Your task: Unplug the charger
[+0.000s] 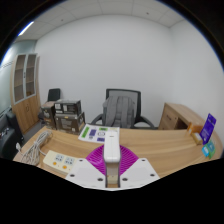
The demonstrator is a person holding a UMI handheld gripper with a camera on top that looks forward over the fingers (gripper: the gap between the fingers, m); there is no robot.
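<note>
Gripper (112,172) at bottom centre, two white fingers w/ magenta pads (97,158) on inner faces. A small white block-shaped charger (113,152) sits between the pads; both fingers look pressed against its sides, so gripper clenched on it. Charger upright, held just above the light wooden tabletop (150,142). Socket or cable not discernible.

Just left of the fingers: a pale wire rack or basket (33,150) on the tabletop, detail unclear. Ahead of the fingers, mid-tabletop: a flat white-and-green item, maybe a booklet (95,131). Off to the right, near the tabletop's end: a purple box standing upright (208,126) w/ a small teal object beside it.

Beyond the tabletop: grey mesh-backed office chair (123,105), centred. Left of it, dark cardboard boxes (68,116) stacked. Right, a low wooden side cabinet (181,116). Far left against white wall: tall wooden cabinet w/ glass doors (26,90).
</note>
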